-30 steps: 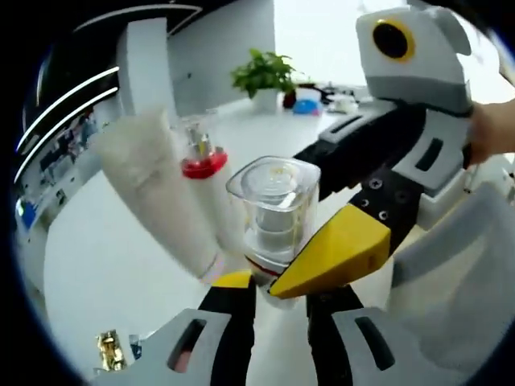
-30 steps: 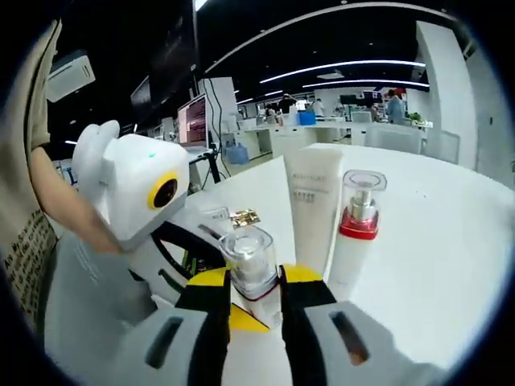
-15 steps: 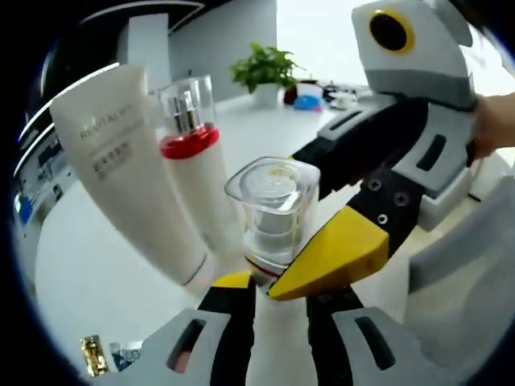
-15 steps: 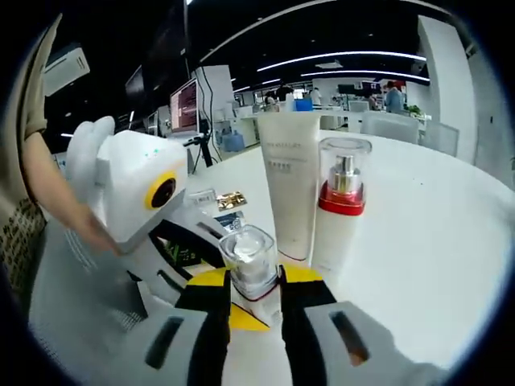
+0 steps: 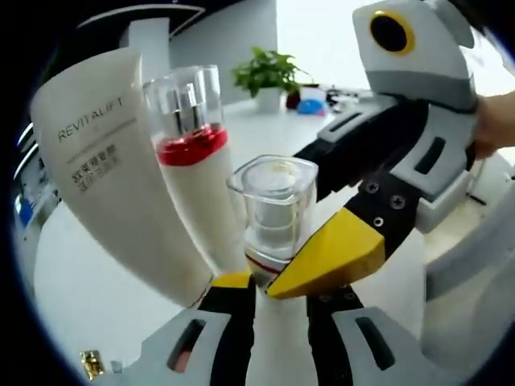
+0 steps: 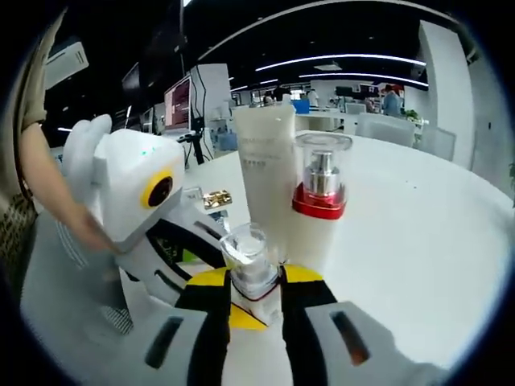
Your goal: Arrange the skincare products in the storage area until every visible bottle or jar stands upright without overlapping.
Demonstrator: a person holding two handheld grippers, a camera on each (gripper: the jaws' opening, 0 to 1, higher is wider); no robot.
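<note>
Left gripper view first: we see the left gripper (image 5: 269,285) clenched on a small clear-capped bottle (image 5: 273,211), and the right gripper's yellow tip presses the same bottle from the right. In the right gripper view the right gripper (image 6: 249,289) grips that bottle (image 6: 249,261) low on its body, with the left gripper (image 6: 141,201) reaching in from the left, held by a person's hand (image 6: 60,213).

Just behind the held bottle stand a red-collared pump bottle (image 5: 197,169) and a white tube (image 5: 113,185), both upright and side by side (whether they touch each other we cannot tell). The tube reads "REVITALIFT"; the smaller print below it is illegible.

Open white table (image 6: 434,241) stretches to the right of the bottles. A small gold packet (image 6: 214,198) lies near the table's left edge. A potted plant (image 5: 265,76) sits at the far edge.
</note>
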